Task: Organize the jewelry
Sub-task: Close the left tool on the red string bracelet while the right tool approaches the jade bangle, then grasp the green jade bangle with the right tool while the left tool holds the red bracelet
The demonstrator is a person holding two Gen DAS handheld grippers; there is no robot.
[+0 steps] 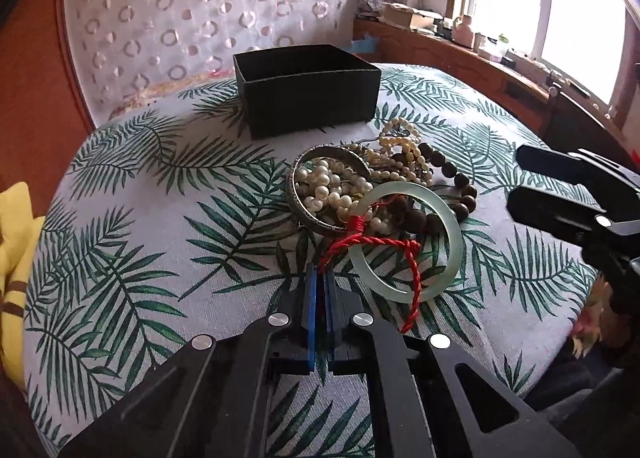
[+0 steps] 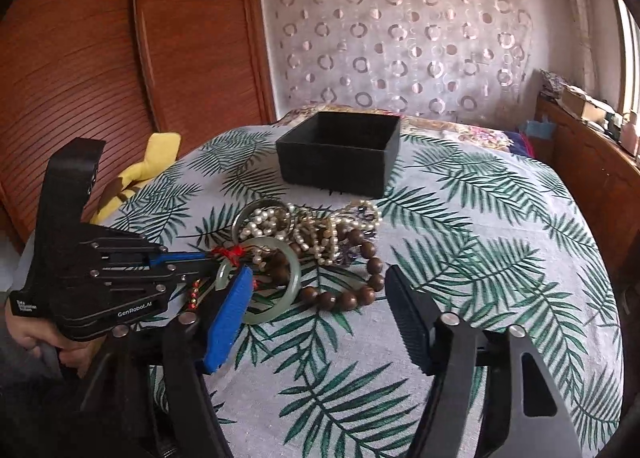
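The jewelry pile (image 1: 384, 181) lay on the leaf-print cloth (image 1: 160, 242) just in front of the open black box (image 1: 308, 89). My left gripper (image 1: 320, 278) had its blue pads pressed together on the red cord (image 1: 372, 244) tied to the pale jade bangle (image 1: 412, 242). My right gripper (image 2: 320, 306) had its fingers apart around the wooden bead bracelet (image 2: 352, 290), nothing pinched.

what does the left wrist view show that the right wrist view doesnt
Only the left wrist view: bright window, cluttered wooden ledge, the red cord running to the shut left claw.

Only the right wrist view: a hand holding the left tool, brown slatted panel.

Both: black box, jewelry pile, pale green bangle, leaf-print cloth.
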